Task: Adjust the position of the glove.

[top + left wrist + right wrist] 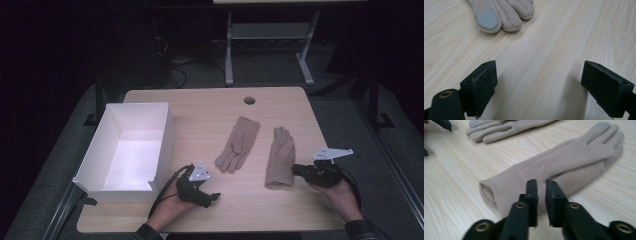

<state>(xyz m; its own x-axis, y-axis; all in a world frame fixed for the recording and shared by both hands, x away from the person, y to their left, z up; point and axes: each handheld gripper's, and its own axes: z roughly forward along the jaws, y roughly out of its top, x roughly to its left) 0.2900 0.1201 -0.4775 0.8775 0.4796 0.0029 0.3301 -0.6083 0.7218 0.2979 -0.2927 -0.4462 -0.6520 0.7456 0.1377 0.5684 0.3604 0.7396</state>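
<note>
Two beige gloves lie flat on the wooden table (pixel 210 107). The left glove (pixel 240 142) points its fingers toward me, and its grey-tipped fingers (pixel 504 15) lie just ahead of my left gripper (pixel 539 75). That gripper (pixel 211 198) rests low over bare wood, open wide with nothing between its jaws. The right glove (pixel 281 157) lies with its cuff toward me. My right gripper (pixel 296 170) sits at that cuff's right edge. In the right gripper view the jaws (pixel 541 182) stand almost together with a thin gap, over the right glove (pixel 574 160); no fabric looks pinched.
An open white box (pixel 95 145) stands at the table's left side, close to my left hand. A round cable hole (pixel 249 100) is near the far edge. Beyond the table a metal frame (pixel 270 45) stands on dark floor.
</note>
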